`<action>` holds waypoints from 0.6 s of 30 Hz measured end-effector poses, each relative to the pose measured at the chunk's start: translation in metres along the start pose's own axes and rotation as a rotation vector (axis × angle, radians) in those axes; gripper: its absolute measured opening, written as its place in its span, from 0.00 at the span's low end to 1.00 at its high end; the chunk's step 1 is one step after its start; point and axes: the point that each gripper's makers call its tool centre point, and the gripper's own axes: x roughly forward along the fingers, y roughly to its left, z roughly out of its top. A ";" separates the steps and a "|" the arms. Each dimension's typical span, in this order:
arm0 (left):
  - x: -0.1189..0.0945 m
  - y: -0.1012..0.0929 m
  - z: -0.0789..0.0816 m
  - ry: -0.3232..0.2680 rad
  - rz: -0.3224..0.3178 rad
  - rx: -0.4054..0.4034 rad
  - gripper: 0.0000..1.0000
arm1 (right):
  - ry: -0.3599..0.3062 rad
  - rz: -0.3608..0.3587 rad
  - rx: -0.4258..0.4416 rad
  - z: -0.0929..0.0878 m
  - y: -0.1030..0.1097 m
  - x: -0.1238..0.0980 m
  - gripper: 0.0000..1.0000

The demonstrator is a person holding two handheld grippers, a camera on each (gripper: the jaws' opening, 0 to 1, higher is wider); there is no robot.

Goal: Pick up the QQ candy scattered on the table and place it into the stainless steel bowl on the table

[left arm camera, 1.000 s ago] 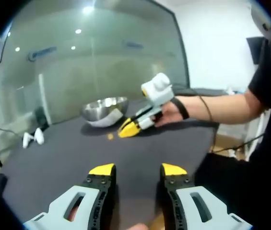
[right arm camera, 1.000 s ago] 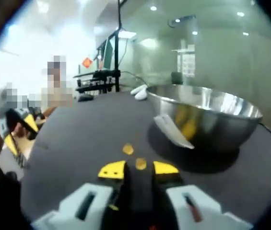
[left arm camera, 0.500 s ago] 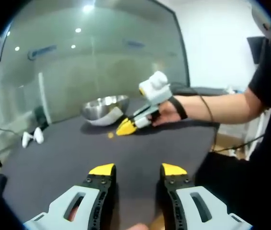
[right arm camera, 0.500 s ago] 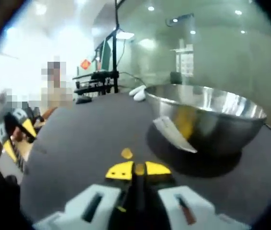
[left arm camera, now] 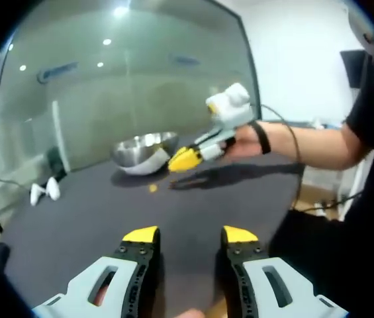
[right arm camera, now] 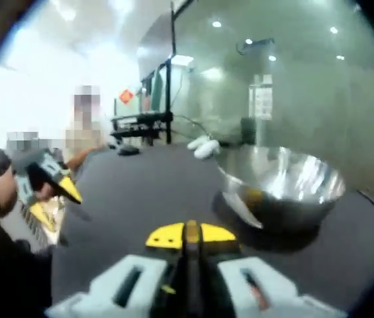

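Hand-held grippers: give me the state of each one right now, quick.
Left hand-held gripper: open, holding nothing.
Right hand-held gripper: shut on a small orange candy, lifted above the table.

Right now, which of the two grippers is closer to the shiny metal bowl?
The right gripper. It is raised above the dark table right beside the stainless steel bowl, jaws closed. The left gripper hangs back at the table's near side, jaws open.

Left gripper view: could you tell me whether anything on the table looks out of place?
One orange candy lies loose on the dark table, outside the stainless steel bowl behind it. The bowl stands upright and nothing looks spilled or damaged.
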 end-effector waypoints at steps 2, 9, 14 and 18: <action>0.001 -0.001 0.001 -0.001 -0.001 0.002 0.38 | -0.031 -0.003 -0.066 0.015 -0.002 -0.006 0.09; 0.003 -0.006 0.004 -0.010 -0.013 0.009 0.38 | -0.047 -0.159 -0.098 0.044 -0.057 -0.005 0.08; 0.001 -0.007 0.005 -0.010 -0.012 0.011 0.38 | -0.070 -0.229 -0.024 0.055 -0.089 0.000 0.09; -0.001 -0.007 0.003 -0.009 -0.010 0.007 0.38 | -0.079 -0.297 -0.010 0.059 -0.109 0.002 0.09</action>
